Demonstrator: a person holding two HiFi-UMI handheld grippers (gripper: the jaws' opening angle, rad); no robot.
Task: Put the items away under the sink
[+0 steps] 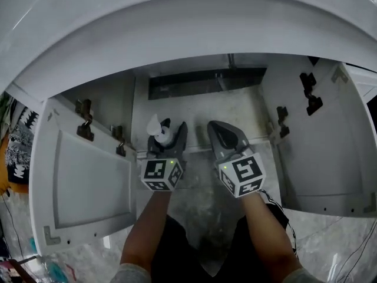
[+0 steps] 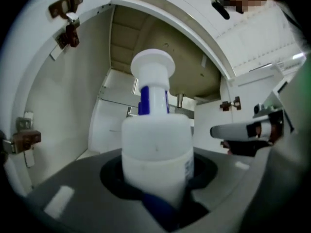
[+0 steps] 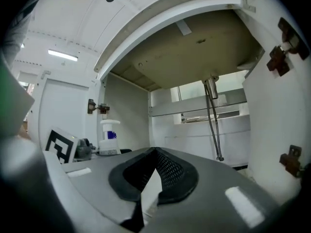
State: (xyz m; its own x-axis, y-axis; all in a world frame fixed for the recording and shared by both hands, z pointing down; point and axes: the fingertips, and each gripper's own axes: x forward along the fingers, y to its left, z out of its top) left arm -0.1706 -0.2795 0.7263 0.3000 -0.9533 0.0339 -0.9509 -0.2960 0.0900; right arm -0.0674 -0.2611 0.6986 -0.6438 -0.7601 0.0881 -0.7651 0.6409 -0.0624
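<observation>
Pump bottle (image 2: 155, 144) is held upright in left gripper (image 1: 169, 139) at the cabinet mouth, with cabinet floor (image 1: 200, 108) straight ahead; right gripper (image 1: 219, 133) is closed, empty, just alongside.

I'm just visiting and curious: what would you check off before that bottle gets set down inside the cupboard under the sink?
1. Grip on the pump bottle: ok, the left gripper is closed on its body.
2. Bottle upright: ok.
3. Doors open: ok, left door and right door are swung wide.
4. Space on the cabinet floor: ok, bare ahead.
5. Right gripper out of the way: ok, alongside, jaws together, empty.
6. Drain pipe: ok, far back.
</observation>
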